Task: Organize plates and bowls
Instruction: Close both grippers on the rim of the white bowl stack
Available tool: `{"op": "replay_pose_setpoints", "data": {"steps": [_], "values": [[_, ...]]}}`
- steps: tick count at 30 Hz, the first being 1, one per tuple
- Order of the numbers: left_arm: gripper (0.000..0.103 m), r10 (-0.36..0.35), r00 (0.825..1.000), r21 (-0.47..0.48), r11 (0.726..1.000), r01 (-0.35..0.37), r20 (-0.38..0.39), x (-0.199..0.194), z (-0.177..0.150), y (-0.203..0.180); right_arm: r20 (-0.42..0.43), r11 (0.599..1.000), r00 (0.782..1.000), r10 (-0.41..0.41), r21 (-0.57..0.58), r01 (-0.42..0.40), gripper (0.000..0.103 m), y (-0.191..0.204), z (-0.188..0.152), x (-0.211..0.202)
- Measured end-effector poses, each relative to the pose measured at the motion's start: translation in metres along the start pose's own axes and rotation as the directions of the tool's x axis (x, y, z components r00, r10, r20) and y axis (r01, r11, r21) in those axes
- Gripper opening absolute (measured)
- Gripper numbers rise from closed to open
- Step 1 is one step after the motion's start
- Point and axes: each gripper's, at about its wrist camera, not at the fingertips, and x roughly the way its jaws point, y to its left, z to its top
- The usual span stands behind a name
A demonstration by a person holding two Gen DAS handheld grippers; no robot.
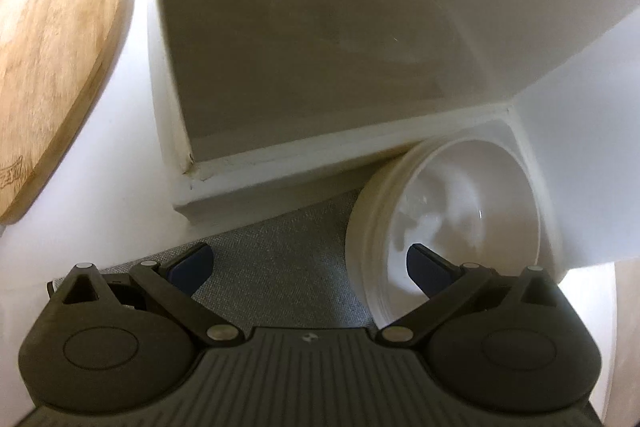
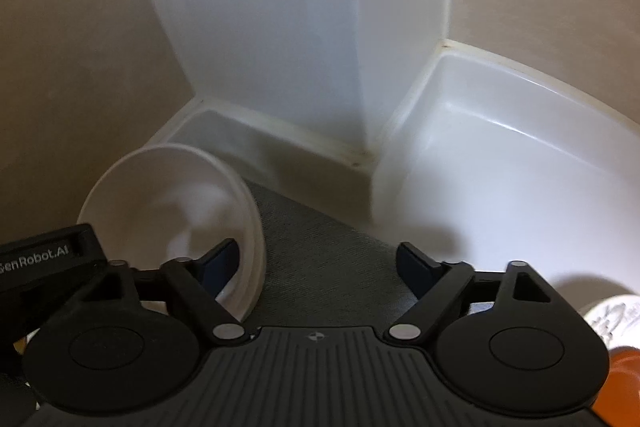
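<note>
White counter corner, grey mat (image 1: 276,247) on it, white wall trim behind. Stack of white bowls (image 1: 448,223) sits tilted on the mat, leaning into the corner. Left gripper (image 1: 310,265): jaws spread wide, right finger inside the bowl, nothing clamped. Right gripper (image 2: 316,263): jaws also apart, left finger inside the bowl rim (image 2: 176,211), the other over the mat. Wooden cutting board (image 1: 52,75) lies well left on the counter. 2 grippers, neither gripping.

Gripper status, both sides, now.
Left gripper: open, holding nothing; one finger sits in front of the white bowl.
Right gripper: open, holding nothing; the same bowl lies by one finger.
</note>
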Motion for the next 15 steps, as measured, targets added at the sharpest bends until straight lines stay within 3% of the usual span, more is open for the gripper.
{"op": "replay_pose_setpoints", "data": {"steps": [1, 2, 3, 5, 6, 7, 15], "values": [[0.100, 0.001, 1.000, 0.011, 1.000, -0.001, 0.004, -0.001, -0.001, -0.001, 0.004, 1.000, 1.000, 0.006, -0.008, -0.006, 0.063, 0.002, -0.001, 0.001], [0.096, 0.001, 1.000, 0.019, 1.000, -0.001, 0.013, -0.001, 0.000, -0.002, 0.005, 1.000, 1.000, 0.018, -0.017, -0.018, 0.046, 0.005, -0.001, 0.001], [0.085, -0.002, 1.000, 0.022, 1.000, 0.001, 0.026, -0.002, -0.002, 0.004, 0.009, 0.999, 0.999, 0.039, -0.022, -0.039, 0.033, 0.007, -0.002, 0.000], [0.059, -0.064, 0.997, 0.027, 0.998, 0.062, 0.042, -0.008, -0.003, 0.007, 0.021, 0.997, 0.998, 0.063, -0.037, -0.063, 0.016, 0.012, -0.002, -0.003], [0.030, -0.109, 0.994, 0.028, 0.994, 0.108, 0.030, -0.009, -0.004, 0.008, 0.023, 0.996, 0.997, 0.073, -0.049, -0.072, 0.014, 0.016, -0.003, -0.005], [0.015, -0.144, 0.990, 0.021, 0.989, 0.144, 0.005, -0.009, -0.004, 0.009, 0.028, 0.996, 0.997, 0.077, -0.057, -0.075, 0.014, 0.020, -0.003, -0.007], [0.014, -0.158, 0.986, 0.032, 0.987, 0.156, 0.051, -0.023, -0.013, 0.014, 0.068, 0.991, 0.991, 0.114, -0.075, -0.109, 0.012, 0.031, -0.004, -0.023]]}}
